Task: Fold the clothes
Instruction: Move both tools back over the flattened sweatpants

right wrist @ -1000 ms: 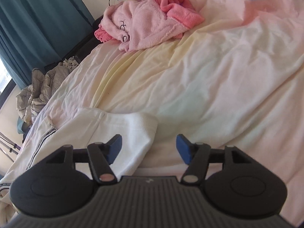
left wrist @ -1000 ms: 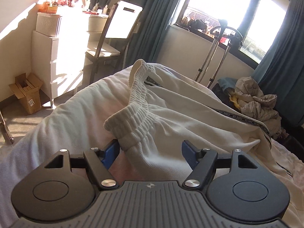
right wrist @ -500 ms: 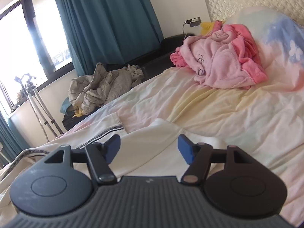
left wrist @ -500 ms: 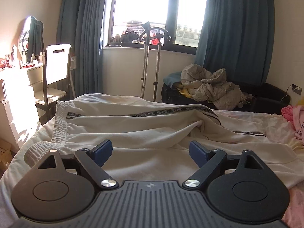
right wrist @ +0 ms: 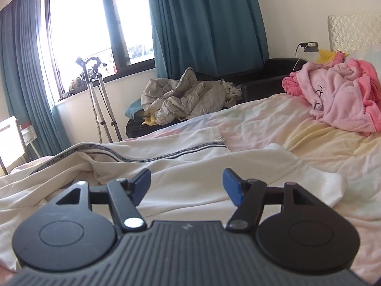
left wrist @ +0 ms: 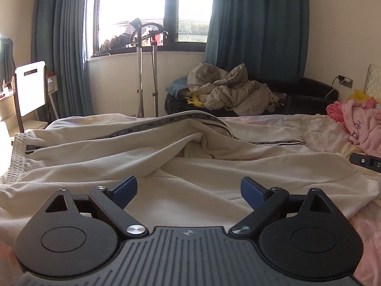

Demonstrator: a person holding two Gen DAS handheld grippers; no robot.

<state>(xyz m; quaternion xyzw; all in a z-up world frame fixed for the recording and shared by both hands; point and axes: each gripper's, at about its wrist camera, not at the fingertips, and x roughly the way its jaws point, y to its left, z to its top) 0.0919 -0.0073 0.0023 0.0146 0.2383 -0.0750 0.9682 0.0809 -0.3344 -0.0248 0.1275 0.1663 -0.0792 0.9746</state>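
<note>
- Cream trousers (left wrist: 166,157) are now viewed lengthwise, bunched mid-leg on bed (right wrist: 321,147).
- Left gripper (left wrist: 189,189) and right gripper (right wrist: 186,186) are raised since a second ago, spread, empty.
- Flattening is judged needed.

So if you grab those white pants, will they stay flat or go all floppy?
Probably floppy: the pants already lie in soft folds and ridges. They look fairly thick, so likely a bit heavy. One pinch would probably lift just a bunch, the rest dragging.
</note>
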